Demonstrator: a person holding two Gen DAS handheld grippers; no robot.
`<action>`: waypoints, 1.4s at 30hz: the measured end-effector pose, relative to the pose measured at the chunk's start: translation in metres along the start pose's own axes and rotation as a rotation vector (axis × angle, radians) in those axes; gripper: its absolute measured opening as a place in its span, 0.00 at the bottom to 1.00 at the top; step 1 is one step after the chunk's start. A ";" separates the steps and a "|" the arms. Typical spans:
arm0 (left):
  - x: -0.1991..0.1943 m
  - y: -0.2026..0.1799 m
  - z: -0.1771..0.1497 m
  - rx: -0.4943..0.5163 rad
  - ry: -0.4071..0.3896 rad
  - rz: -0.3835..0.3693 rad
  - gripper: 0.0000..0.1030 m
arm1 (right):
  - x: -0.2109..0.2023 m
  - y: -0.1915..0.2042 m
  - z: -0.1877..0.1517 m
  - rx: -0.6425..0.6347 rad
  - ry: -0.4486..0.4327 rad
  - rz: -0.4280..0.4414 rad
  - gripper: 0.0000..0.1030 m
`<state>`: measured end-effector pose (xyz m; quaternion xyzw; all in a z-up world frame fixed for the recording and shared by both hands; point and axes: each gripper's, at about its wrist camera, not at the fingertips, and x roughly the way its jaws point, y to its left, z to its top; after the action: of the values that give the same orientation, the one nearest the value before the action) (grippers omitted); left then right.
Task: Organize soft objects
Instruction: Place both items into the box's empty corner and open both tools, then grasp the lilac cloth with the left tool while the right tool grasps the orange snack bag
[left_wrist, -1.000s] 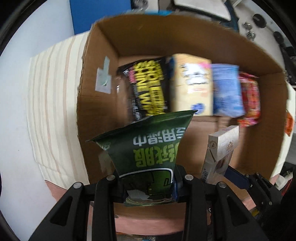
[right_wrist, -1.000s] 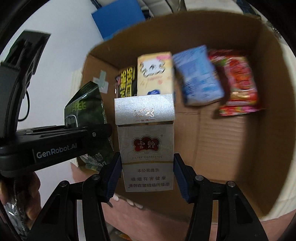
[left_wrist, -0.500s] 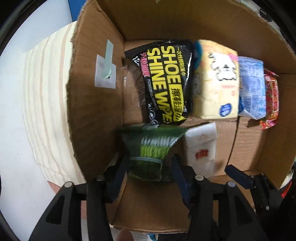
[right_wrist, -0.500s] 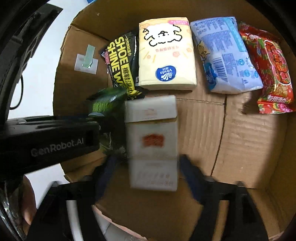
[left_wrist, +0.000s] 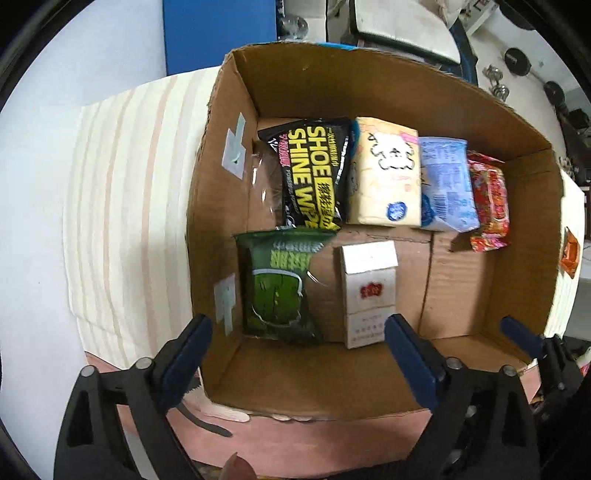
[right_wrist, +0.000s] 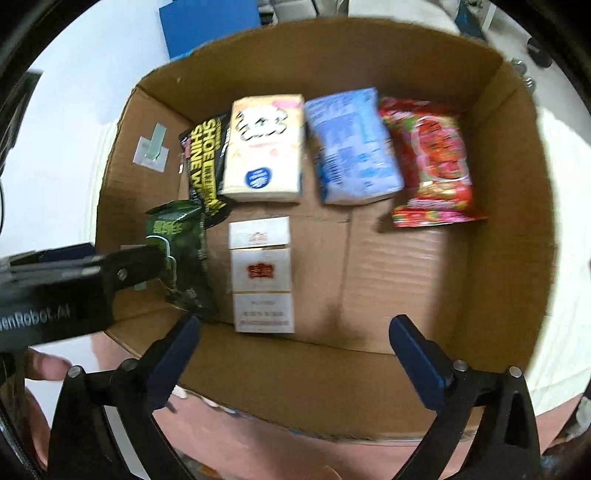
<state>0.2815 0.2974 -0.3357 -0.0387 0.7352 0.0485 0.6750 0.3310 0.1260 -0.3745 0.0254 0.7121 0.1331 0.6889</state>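
Six packs lie in the cardboard box (left_wrist: 524, 280), green pack (left_wrist: 275, 286) and cigarette box (left_wrist: 369, 291) in the frame's lower row; left tongs (left_wrist: 297, 360) and right tongs (right_wrist: 293, 356) gape wide, holding nothing; nothing further to stow is in view

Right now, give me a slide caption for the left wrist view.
Open left tongs above cardboard box, green pouch and white carton released inside.

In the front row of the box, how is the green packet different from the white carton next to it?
The green packet is a soft, crinkled foil pouch with a sealed, crimped top edge; the white carton is a stiff box with straight edges and a flip lid. The packet is dark green with pale print; the carton is white with a red emblem. The packet lies against the left wall of the cardboard box; the carton lies nearer the middle. Both lie flat on the floor, held by no claw.
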 end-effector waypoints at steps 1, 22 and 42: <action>-0.001 0.002 -0.003 0.001 -0.011 -0.006 0.95 | -0.006 -0.002 -0.002 -0.001 -0.013 -0.020 1.00; -0.084 -0.028 -0.096 -0.019 -0.336 0.030 0.95 | -0.099 -0.025 -0.061 -0.052 -0.244 -0.164 1.00; -0.074 -0.213 -0.116 0.000 -0.307 -0.165 0.95 | -0.168 -0.218 -0.122 0.231 -0.323 -0.102 1.00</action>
<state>0.1991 0.0707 -0.2561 -0.0911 0.6178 -0.0015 0.7810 0.2512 -0.1401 -0.2582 0.0893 0.6032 0.0095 0.7925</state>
